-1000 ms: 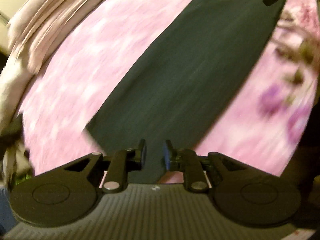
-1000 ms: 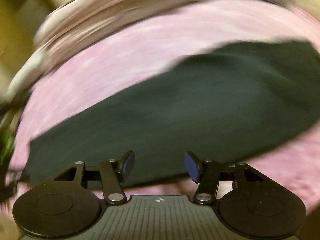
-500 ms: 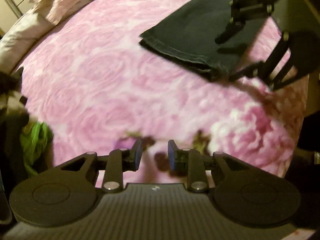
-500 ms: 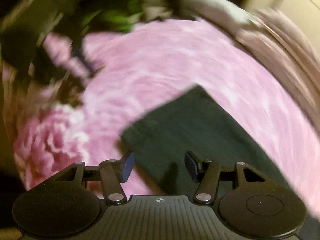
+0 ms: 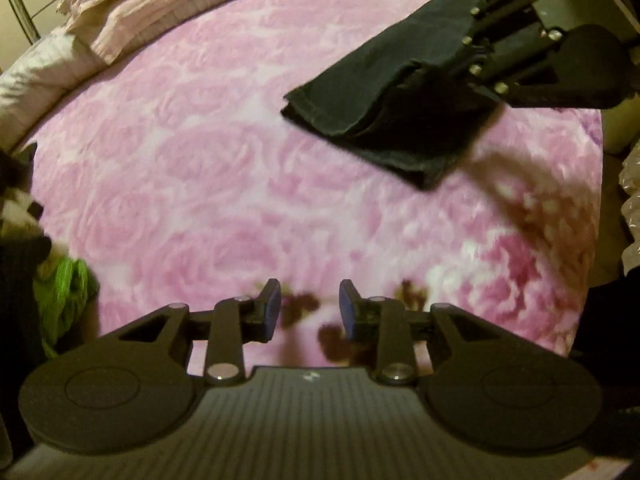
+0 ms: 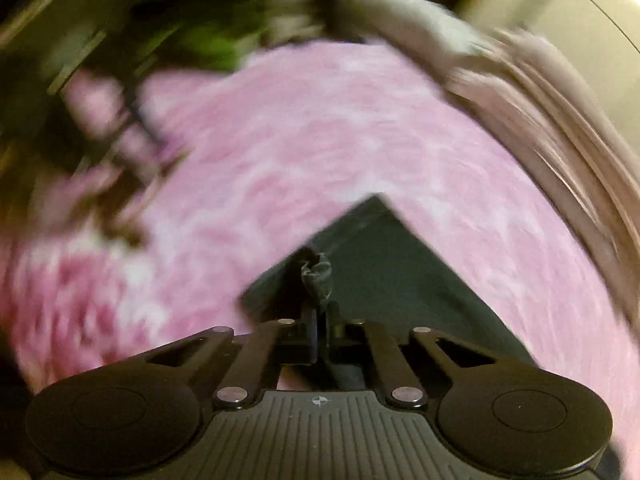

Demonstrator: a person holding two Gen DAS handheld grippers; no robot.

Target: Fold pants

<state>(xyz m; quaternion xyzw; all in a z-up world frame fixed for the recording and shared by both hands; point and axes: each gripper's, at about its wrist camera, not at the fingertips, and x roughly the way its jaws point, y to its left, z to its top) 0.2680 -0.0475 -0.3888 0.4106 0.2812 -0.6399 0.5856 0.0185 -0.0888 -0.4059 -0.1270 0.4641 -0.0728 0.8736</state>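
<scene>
- The pants (image 5: 384,92) are a dark, soft cloth, already doubled into a compact stack of layers, lying on the pink rose-patterned bedspread (image 5: 200,168) toward its right side in the left wrist view.
- My judgement: they are limp and light, with no stiffness of their own; any part not held will sag and the layers will slide apart unless pinched together.
- The stitched hem at the near corner looks the firmest place to hold, since it gathers several layers in one bite.
- The right gripper (image 6: 318,320) has its jaws closed on a bunched bit of the dark cloth near the stack's edge; a small wad shows just beyond the tips.
- The left gripper (image 5: 306,314) hangs over bare bedspread, well apart from the pants, jaws parted at a middling gap and holding nothing.
- For a further fold, the left would likely need the opposite edge, so the stack lifts evenly.
- Pale folded bedding (image 5: 160,4) lies at the far side; a green cloth (image 5: 64,288) sits at the left edge.
</scene>
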